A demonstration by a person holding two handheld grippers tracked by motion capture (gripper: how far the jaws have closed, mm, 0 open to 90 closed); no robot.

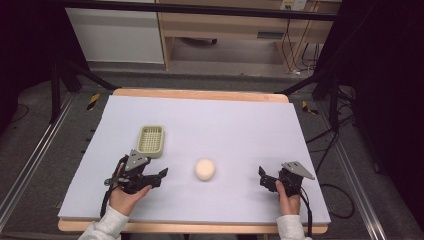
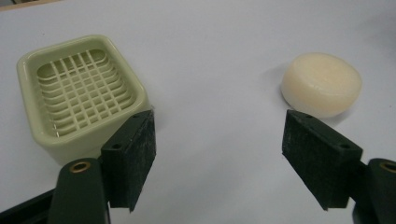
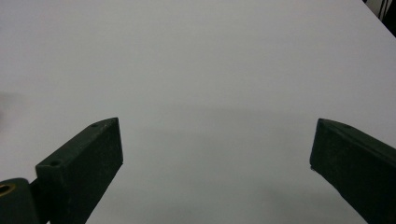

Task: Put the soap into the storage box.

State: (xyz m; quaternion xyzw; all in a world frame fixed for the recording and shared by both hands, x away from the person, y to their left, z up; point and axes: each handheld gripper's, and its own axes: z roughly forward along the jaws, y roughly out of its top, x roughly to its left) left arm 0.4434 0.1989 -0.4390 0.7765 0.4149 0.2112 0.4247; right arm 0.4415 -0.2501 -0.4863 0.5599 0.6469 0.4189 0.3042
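Left gripper (image 2: 219, 154): I hold it spread, empty, between soap dish (image 2: 79, 88) and soap bar (image 2: 322, 84), ready for either.
Right gripper (image 3: 215, 158): spread, empty, parked aside.

No readable text, label or number anywhere; perhaps some lost to blur.

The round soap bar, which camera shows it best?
The left gripper view: the soap bar is close and sharp, its flat top and rounded edge plain, just beyond one jaw of the open left gripper. The high view shows it as a small pale disc between the two grippers, right of the soap dish.
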